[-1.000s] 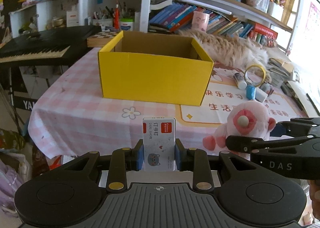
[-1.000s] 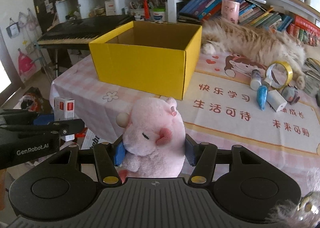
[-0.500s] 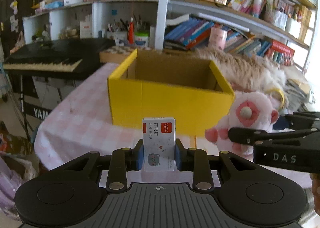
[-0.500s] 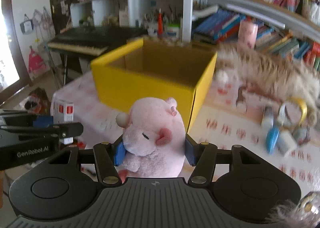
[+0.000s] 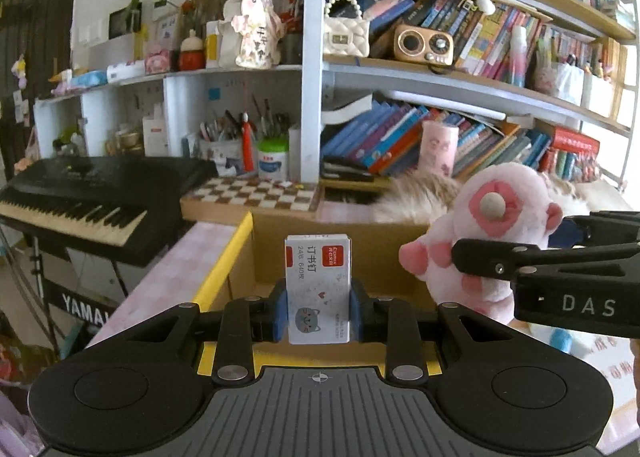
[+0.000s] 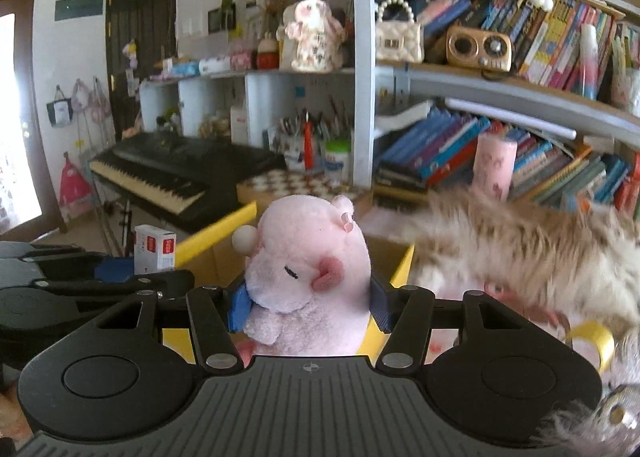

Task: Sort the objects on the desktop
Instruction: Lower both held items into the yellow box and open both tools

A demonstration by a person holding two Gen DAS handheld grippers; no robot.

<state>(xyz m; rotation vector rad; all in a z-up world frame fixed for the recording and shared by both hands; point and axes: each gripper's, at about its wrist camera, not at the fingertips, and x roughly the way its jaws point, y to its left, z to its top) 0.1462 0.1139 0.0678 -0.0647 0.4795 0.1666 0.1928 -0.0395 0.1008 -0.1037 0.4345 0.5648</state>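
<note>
My left gripper (image 5: 318,311) is shut on a small white staple box (image 5: 318,289) with red labels and a cat drawing. It holds the box upright over the open yellow cardboard box (image 5: 228,261). My right gripper (image 6: 306,307) is shut on a pink plush pig (image 6: 308,281), also over the yellow box (image 6: 216,237). The pig (image 5: 488,233) shows in the left wrist view at the right, and the staple box (image 6: 154,249) shows in the right wrist view at the left.
A fluffy cat (image 6: 520,257) lies just right of the yellow box. A black keyboard (image 5: 88,197) stands at the left. A checkered board (image 5: 256,193) lies behind the box. Shelves of books (image 5: 440,145) fill the back. A yellow tape roll (image 6: 592,341) lies at right.
Both grippers have moved forward and up with their loads, from in front of the yellow box to over its open top. Both stay shut.
</note>
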